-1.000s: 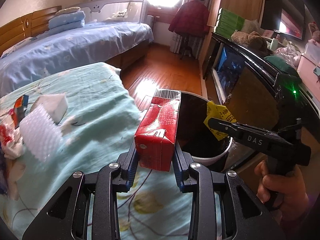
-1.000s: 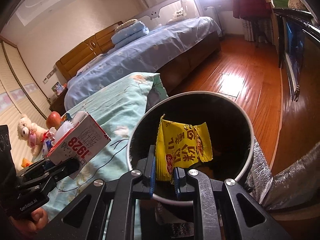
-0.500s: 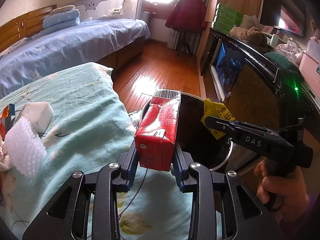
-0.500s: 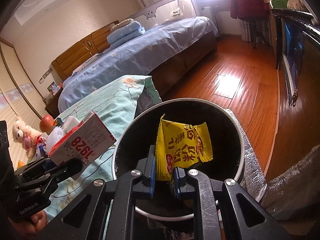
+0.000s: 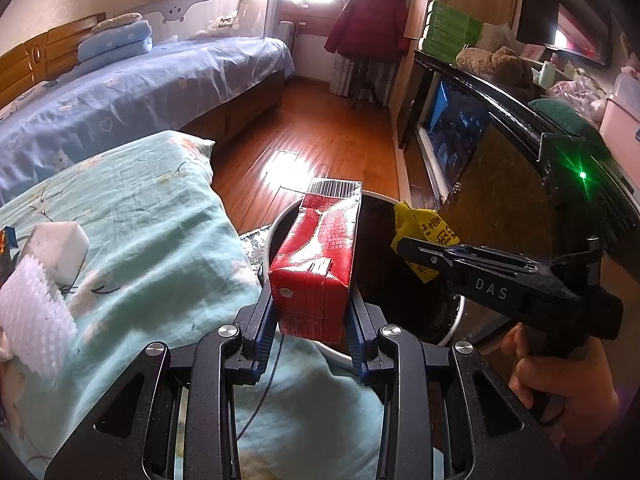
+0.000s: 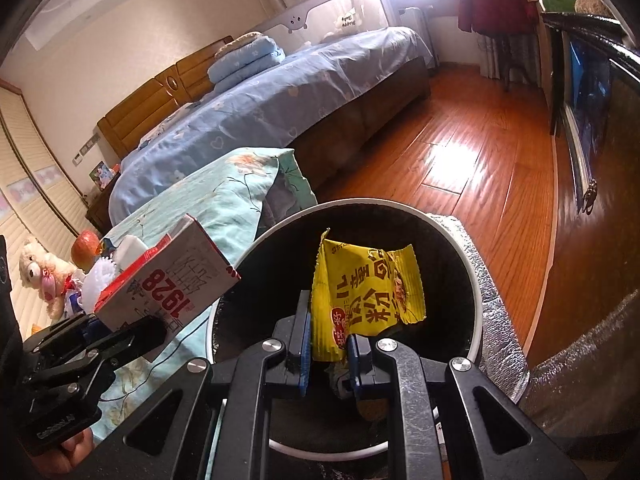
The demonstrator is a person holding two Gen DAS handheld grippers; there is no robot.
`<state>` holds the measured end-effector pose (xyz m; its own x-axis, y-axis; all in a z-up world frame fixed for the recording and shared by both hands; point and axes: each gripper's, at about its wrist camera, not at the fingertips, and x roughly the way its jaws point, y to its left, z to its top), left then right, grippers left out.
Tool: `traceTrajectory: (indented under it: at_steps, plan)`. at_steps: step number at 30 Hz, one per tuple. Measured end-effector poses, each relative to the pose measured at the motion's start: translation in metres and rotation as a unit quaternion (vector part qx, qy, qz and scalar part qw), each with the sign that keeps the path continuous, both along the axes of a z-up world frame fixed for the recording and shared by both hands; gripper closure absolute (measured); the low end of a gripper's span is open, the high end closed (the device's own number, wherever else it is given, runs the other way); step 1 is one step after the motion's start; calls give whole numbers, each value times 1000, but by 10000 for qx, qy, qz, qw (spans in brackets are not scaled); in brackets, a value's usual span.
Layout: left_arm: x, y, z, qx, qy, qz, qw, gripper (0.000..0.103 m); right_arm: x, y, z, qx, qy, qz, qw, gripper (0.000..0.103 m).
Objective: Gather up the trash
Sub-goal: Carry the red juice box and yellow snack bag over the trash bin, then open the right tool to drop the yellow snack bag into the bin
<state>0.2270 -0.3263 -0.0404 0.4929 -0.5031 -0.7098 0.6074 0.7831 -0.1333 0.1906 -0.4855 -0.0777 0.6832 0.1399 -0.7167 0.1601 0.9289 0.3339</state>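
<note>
Trash is being held in both claws over the round bin, which is standing on the wood floor against the corner of the bed with the teal floral cover. The left gripper is clamping a red carton by its lower end, and the carton is leaning up and forward over the bin's near-left rim; in the right wrist view the same carton is showing "1928" on its white side. The right gripper is pinching a crumpled yellow snack wrapper by its bottom edge, above the bin's dark opening. On the cover, toward its left edge, a white foam block is lying just beside a white foam net.
</note>
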Motion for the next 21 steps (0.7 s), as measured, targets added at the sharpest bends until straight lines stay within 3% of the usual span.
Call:
traceTrajectory:
  at_steps: [8, 10, 11, 12, 13, 14, 18, 21]
  plan:
    - [6, -7, -5, 10, 141, -30, 9999, 73, 7, -5, -3, -26, 112, -70, 9999, 85]
    - [6, -6, -6, -4, 184, 1, 9998, 65, 7, -6, -3, -45, 141, -112, 9998, 83]
    - [6, -4, -6, -19, 194, 23, 9998, 54, 8, -6, -3, -54, 169, -128, 9998, 80]
    - [3, -1, -4, -65, 165, 72, 9998, 49, 8, -7, -4, -47, 187, -137, 9997, 76]
    - [2, 2, -3, -100, 137, 97, 9998, 46, 7, -8, -3, -30, 187, -160, 9997, 65]
    - [0, 6, -1, -139, 117, 104, 9998, 45, 7, -10, -3, -37, 173, -189, 9997, 57]
    - [-6, 24, -1, -220, 166, 224, 9994, 43, 4, -12, -2, -13, 160, -247, 9996, 55]
    - [-11, 41, -4, -259, 232, 378, 9987, 40, 2, -8, -1, 56, 138, -222, 9996, 46]
